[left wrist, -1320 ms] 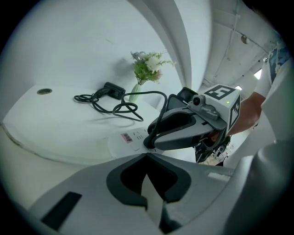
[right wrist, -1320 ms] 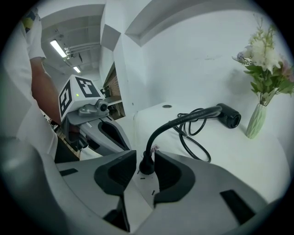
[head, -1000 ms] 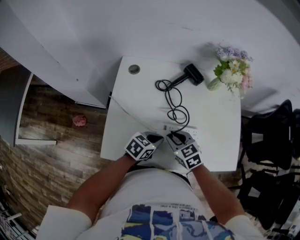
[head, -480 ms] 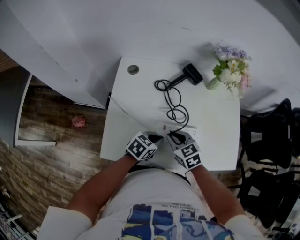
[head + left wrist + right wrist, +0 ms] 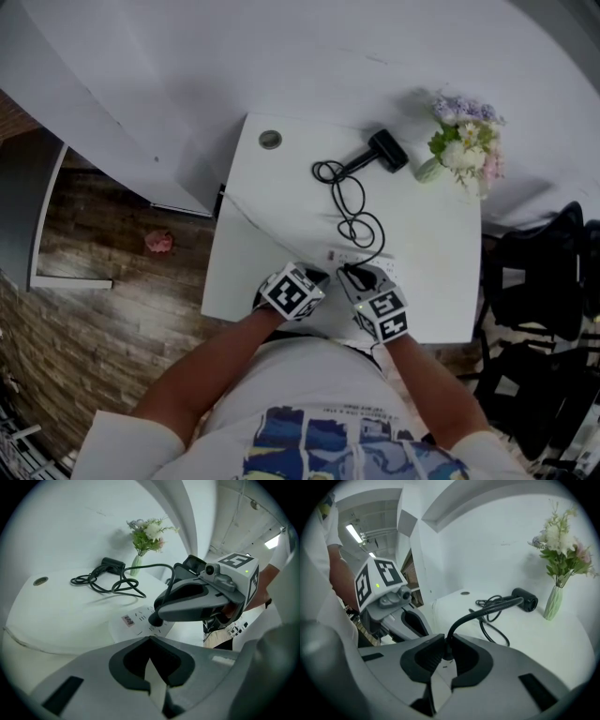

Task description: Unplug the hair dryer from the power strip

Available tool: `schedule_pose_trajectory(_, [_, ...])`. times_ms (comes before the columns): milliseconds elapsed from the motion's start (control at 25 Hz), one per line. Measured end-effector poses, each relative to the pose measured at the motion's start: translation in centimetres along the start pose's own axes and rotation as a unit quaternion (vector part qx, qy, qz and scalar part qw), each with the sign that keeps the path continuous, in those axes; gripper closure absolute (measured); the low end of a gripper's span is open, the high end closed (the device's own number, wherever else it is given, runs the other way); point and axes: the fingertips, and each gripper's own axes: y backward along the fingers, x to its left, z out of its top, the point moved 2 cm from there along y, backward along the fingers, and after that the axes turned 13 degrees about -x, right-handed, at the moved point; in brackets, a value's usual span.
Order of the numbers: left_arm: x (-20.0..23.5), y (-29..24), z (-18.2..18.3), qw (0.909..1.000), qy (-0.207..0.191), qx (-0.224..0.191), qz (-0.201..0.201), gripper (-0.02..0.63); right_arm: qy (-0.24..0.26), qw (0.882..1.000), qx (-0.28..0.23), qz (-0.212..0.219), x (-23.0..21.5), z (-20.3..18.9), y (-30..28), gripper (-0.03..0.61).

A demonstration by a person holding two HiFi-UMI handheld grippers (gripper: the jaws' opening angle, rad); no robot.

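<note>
Plug sits in power strip near near edge of white table. My right gripper: jaws have just been closing, now clamp plug from both sides, black cord rising out between them. Cord loops away to hair dryer, lying at far side, left of flower vase. My left gripper sits just left of right one, jaws together, nothing between.

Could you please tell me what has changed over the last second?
The right tool has just been closing its jaws and now grips the plug in the power strip. The left tool, hair dryer, cord and flowers stayed put.
</note>
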Motion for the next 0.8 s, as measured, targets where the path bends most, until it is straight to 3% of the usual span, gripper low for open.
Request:
schedule_pose_trajectory(200, [-0.2,0.1,0.5,0.9999,0.011,-0.01,-0.006,0.614,0.005,1.0,-0.026,0.004,-0.5,3.2,0.3,0.528])
schedule_pose_trajectory(800, [-0.2,0.3,0.5,0.9971,0.057,-0.049,0.01,0.614,0.0,1.0,-0.02,-0.012,-3.4,2.7,3.8,0.526])
